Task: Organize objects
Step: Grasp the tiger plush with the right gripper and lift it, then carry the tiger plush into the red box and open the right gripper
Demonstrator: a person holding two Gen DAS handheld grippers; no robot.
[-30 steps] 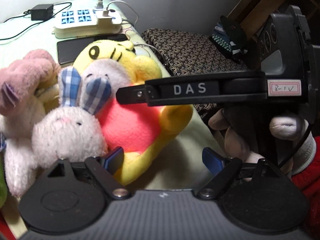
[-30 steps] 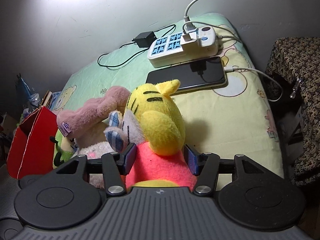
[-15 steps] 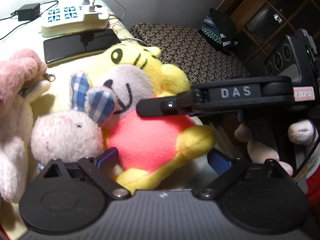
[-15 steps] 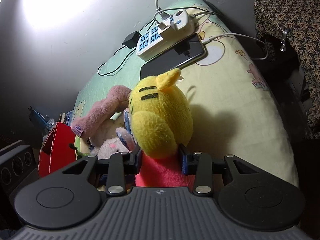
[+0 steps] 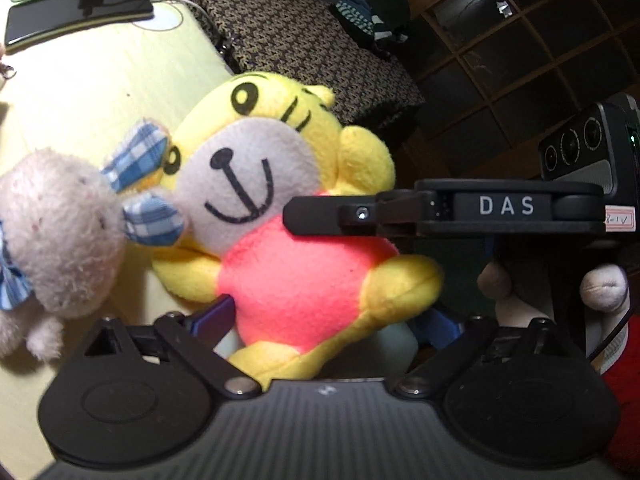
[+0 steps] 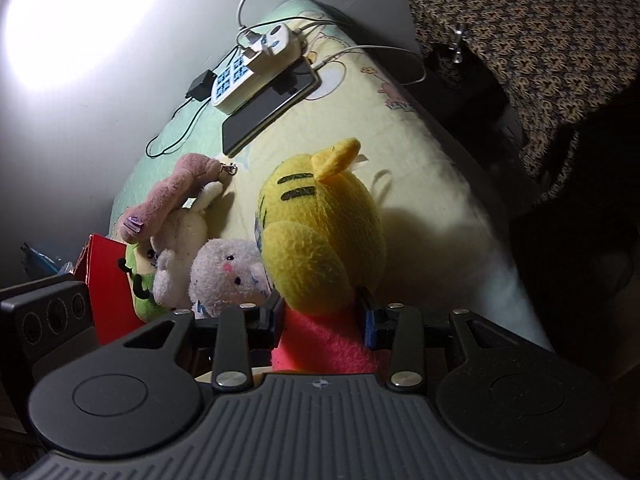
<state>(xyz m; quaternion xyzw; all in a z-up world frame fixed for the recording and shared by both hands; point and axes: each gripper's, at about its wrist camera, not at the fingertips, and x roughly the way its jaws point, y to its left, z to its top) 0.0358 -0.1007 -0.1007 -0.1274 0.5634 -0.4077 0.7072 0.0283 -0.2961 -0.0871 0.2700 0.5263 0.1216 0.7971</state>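
Observation:
A yellow tiger plush (image 5: 280, 208) with a pink belly faces me in the left wrist view. My right gripper (image 6: 322, 318) is shut on its pink body just below the head (image 6: 320, 236); its black finger also shows from the side in the left wrist view (image 5: 332, 216). My left gripper (image 5: 320, 320) is open, its blue pads either side of the tiger's lower body, not pressing it. A white bunny plush (image 5: 56, 232) with blue checked ears lies against the tiger's left side (image 6: 228, 272).
A pink and white plush (image 6: 176, 204), a green plush (image 6: 140, 276) and a red box (image 6: 106, 280) are at the left. A power strip (image 6: 256, 68) and phone (image 6: 272, 112) lie at the bed's far end. A patterned cloth-covered stand (image 5: 304, 44) is right of the bed.
The tiger plush has moved up and to the right with my right gripper, away from the other plush toys. The left gripper has followed, staying open.

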